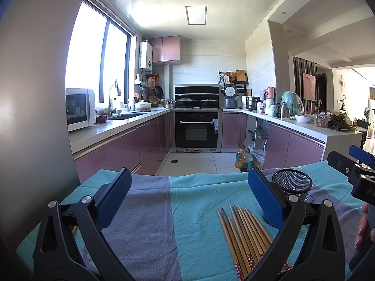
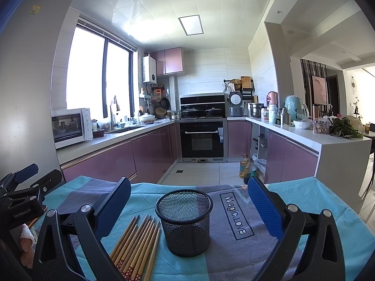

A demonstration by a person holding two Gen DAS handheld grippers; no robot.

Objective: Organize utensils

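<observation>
Bamboo chopsticks lie in a loose bundle on the teal and grey-purple cloth that covers the table, tips pointing away from the cameras, patterned red ends nearest. Black wire-mesh cup stands upright just to the right of the bundle, apart from it, empty as far as its mouth shows. Printed label "Magic.LOVE" on the cloth sits right of the cup.

Left gripper: blue-padded jaws spread wide, nothing between them, hovering over the cloth left of the chopsticks; its right finger overlaps the bundle in the left wrist view.

Right gripper: jaws likewise spread wide and empty, framing the cup without touching it.

Each wrist view catches the other tool at its edge. Kitchen counters and an oven fill the background.
</observation>
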